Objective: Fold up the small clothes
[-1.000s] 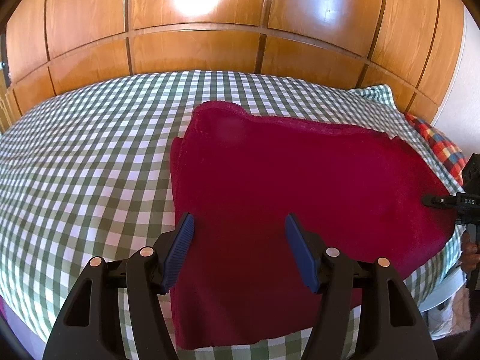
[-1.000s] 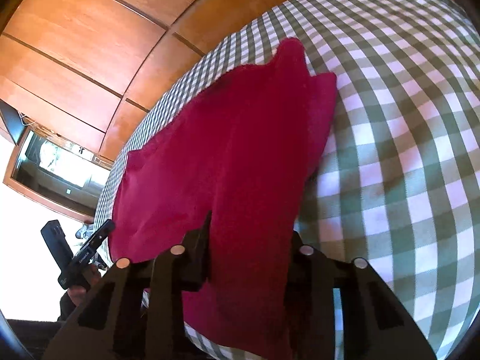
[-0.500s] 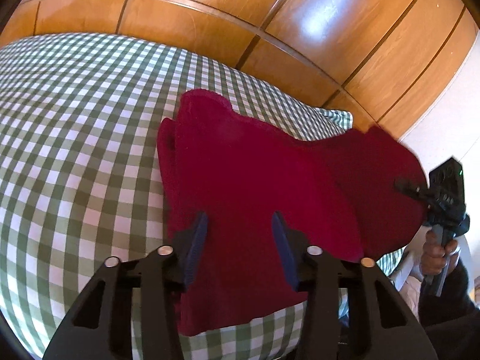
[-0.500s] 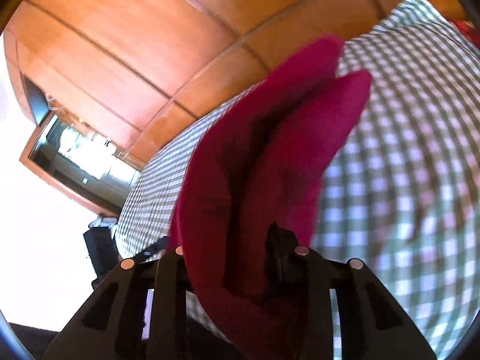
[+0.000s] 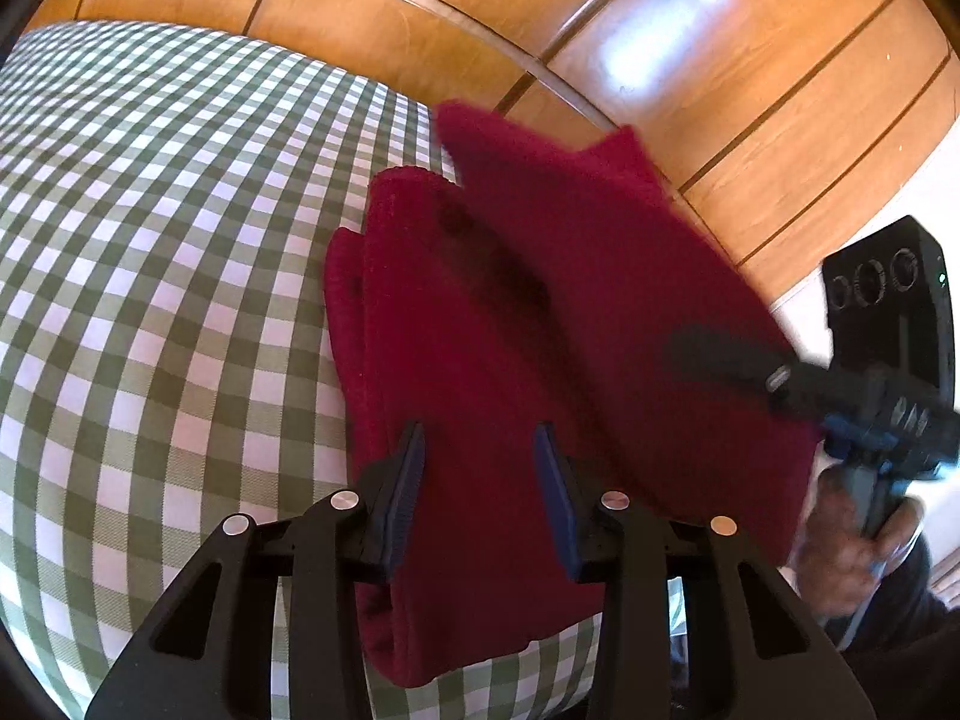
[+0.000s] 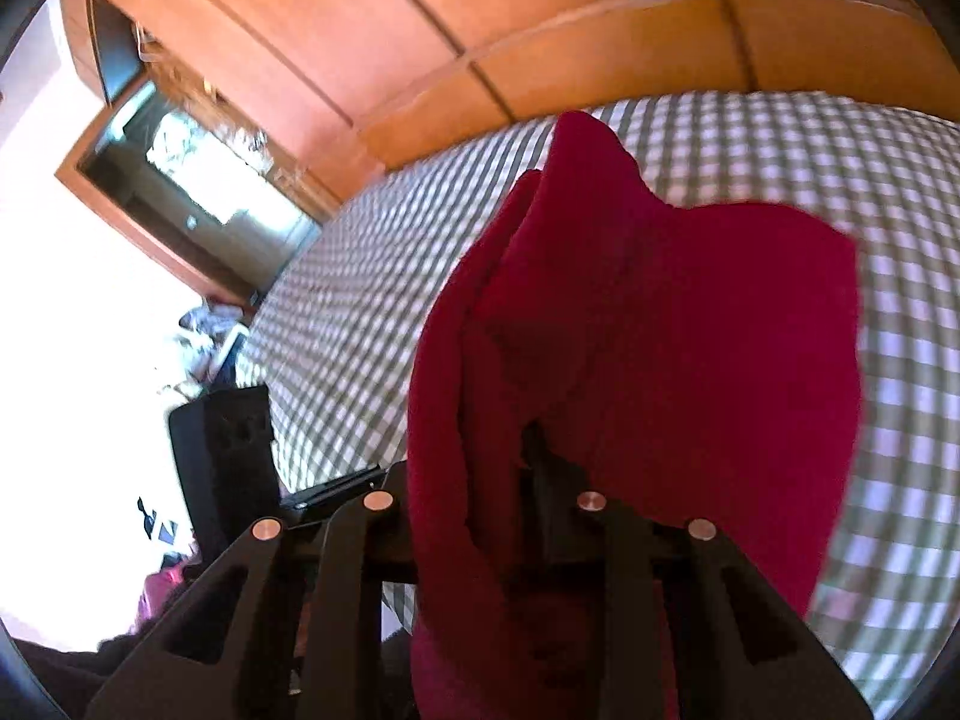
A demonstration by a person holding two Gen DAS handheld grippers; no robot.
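A dark red fleece garment [image 5: 480, 372] lies on the green-and-white checked bed [image 5: 150, 240]. Its right half is lifted in the air and swings over the left half. My right gripper [image 6: 480, 480] is shut on the garment's right edge [image 6: 630, 330], which drapes over its fingers and hides them; the same gripper shows in the left wrist view [image 5: 750, 369], holding the raised flap. My left gripper [image 5: 478, 468] hovers over the near part of the garment, with its blue-padded fingers [image 5: 408, 480] apart and nothing between them.
Polished wooden wardrobe panels [image 5: 660, 60] rise behind the bed. The bed's near edge [image 5: 510, 678] is just below my left gripper. In the right wrist view a mirror or framed opening [image 6: 192, 192] and a cluttered bright floor area [image 6: 198, 336] lie left of the bed.
My right gripper has lifted the garment's right side off the bed and carried it leftward over the rest. My left gripper's fingers have narrowed from wide open, and its view has swung right.
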